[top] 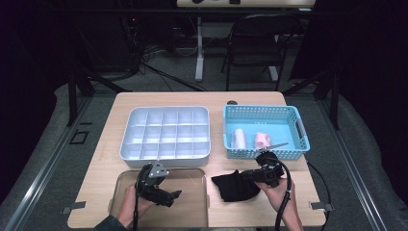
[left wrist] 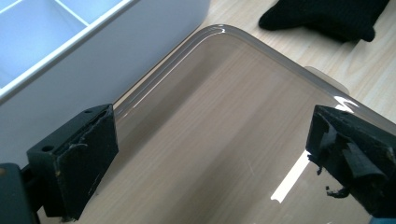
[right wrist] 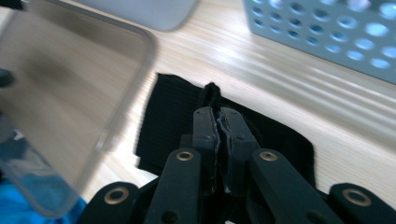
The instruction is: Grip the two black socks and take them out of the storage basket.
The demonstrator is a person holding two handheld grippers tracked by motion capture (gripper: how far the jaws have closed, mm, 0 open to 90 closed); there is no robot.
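While our right gripper has its jaws clamped on a fold of the black cloth, the cloth lies on the bench (beside the clear lid). Our left gripper hovers over that lid, jaws apart.

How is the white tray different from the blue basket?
The white tray is split into many small compartments, and all those in sight are bare; the blue basket is one open space holding two pale rolled things. The tray's walls are solid, the basket's are full of holes. The tray sits left of the basket. Both are rectangular and rest on the wooden table.
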